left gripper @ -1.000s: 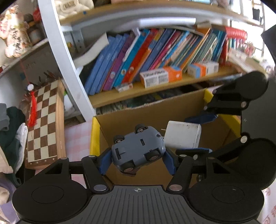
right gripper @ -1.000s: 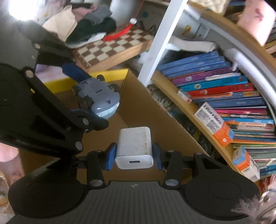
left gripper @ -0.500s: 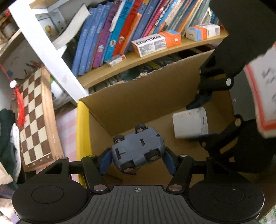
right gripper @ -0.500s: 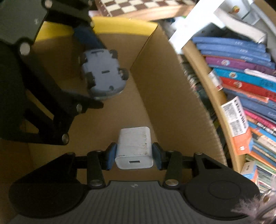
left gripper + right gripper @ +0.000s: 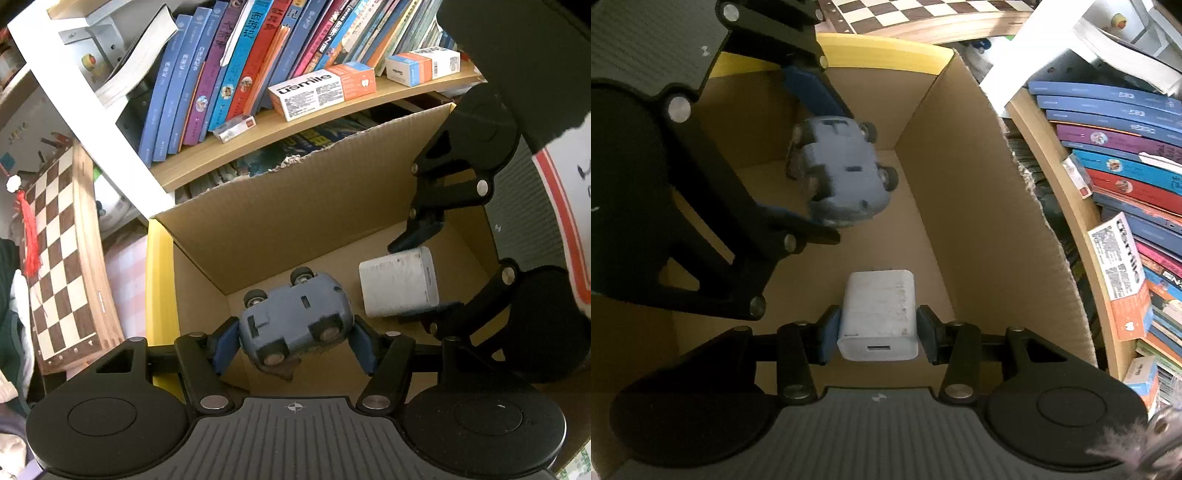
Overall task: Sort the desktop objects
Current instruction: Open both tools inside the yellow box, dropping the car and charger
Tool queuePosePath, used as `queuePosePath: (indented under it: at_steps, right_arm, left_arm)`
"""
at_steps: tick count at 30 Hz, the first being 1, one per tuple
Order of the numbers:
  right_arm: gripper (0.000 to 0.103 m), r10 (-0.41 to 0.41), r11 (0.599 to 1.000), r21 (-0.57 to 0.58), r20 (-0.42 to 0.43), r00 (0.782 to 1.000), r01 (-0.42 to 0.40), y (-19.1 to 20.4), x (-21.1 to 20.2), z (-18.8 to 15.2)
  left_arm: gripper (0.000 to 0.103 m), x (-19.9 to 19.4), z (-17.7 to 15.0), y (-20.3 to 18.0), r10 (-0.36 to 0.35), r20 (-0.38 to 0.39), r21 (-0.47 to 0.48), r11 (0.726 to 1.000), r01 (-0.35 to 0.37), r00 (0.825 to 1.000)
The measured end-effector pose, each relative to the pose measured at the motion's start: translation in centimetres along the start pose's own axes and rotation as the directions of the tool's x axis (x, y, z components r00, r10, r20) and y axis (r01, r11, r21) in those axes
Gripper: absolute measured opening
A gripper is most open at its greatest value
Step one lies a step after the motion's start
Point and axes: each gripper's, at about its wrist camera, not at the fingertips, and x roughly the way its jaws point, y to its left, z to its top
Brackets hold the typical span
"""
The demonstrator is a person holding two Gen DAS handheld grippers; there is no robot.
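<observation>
A blue-grey toy car lies belly-up between the blue pads of my left gripper, low inside a cardboard box with a yellow rim. The jaws are opening, the pads no longer seem to press on the car, and it looks blurred in the right wrist view. My right gripper is shut on a white charger block, USB port toward the camera, and holds it just right of the car over the box floor. The left wrist view shows the charger between the right gripper's fingers.
Behind the box's far wall, a wooden shelf holds upright books and small orange-and-white cartons. A chessboard with a red tassel leans left of the box. Clothes are piled at the far left edge.
Both grippers sank from the box's rim deeper into it and tipped downward. The left jaws have widened a little around the car. The charger stays clamped.
</observation>
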Motion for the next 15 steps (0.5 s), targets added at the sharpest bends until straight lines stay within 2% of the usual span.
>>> queuePosePath:
  at_steps: [2, 5, 11, 15]
  right_arm:
    - [0.046, 0.010, 1.000, 0.000, 0.008, 1.000, -0.010, 0.0, -0.2, 0.0]
    - [0.059, 0.021, 1.000, 0.008, 0.040, 0.999, -0.022, 0.1, -0.8, -0.2]
    - [0.066, -0.002, 0.999, 0.050, 0.081, 0.997, -0.002, -0.1, -1.9, -0.7]
    - [0.071, -0.031, 0.995, 0.100, 0.112, 0.993, 0.020, -0.9, -2.9, -0.9]
  left_arm:
    - [0.070, 0.0, 0.1, 0.0, -0.001, 0.003, -0.009, 1.000, 0.001, 1.000]
    - [0.078, -0.4, 0.0, -0.1, 0.016, 0.017, -0.016, 1.000, -0.015, 1.000]
    - [0.079, -1.7, 0.2, -0.2, 0.028, 0.059, -0.016, 1.000, -0.027, 0.998]
    - [0.079, -3.1, 0.5, 0.0, 0.028, 0.114, -0.034, 0.999, -0.024, 0.993]
